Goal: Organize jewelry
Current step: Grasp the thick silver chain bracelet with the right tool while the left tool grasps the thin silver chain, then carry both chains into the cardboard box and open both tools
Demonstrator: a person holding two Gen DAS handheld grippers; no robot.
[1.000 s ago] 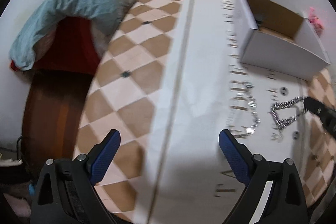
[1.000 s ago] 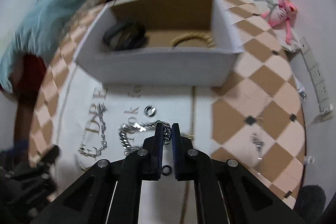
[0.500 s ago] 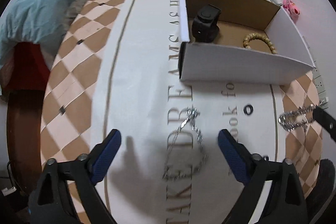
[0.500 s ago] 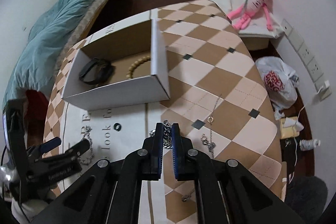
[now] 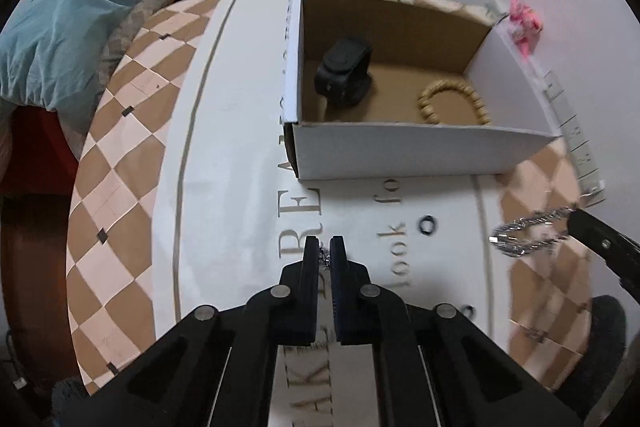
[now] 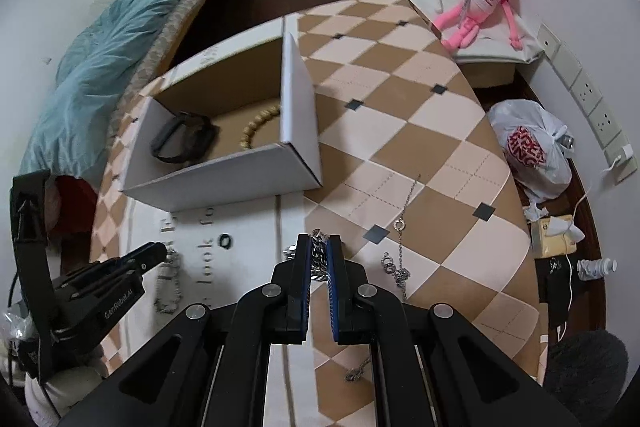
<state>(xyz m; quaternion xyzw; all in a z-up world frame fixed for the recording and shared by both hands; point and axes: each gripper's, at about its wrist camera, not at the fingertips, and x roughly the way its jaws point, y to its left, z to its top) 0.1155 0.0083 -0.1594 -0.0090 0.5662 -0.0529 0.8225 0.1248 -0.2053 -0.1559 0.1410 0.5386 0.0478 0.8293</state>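
Observation:
An open white cardboard box (image 5: 420, 151) (image 6: 224, 183) sits on the table and holds a black band (image 5: 344, 73) (image 6: 184, 143) and a beaded bracelet (image 5: 452, 103) (image 6: 256, 127). My left gripper (image 5: 325, 253) (image 6: 160, 251) is shut on a thin silver chain (image 5: 325, 259) (image 6: 166, 287) lying on the white cloth. My right gripper (image 6: 319, 251) (image 5: 572, 221) is shut on a chunky silver chain (image 6: 319, 255) (image 5: 524, 233), held above the table right of the box front.
A small black ring (image 5: 427, 225) (image 6: 225, 240) lies on the cloth before the box. Another thin necklace (image 6: 400, 239) and a small chain (image 6: 358, 371) lie on the checkered tabletop (image 6: 400, 131). A bed with blue blanket (image 5: 80, 7) stands left; a pink toy (image 6: 480, 7) lies far right.
My left gripper went from open to shut on the thin chain, after swinging toward the box. My right gripper lifted the chunky chain off the cloth and moved right.

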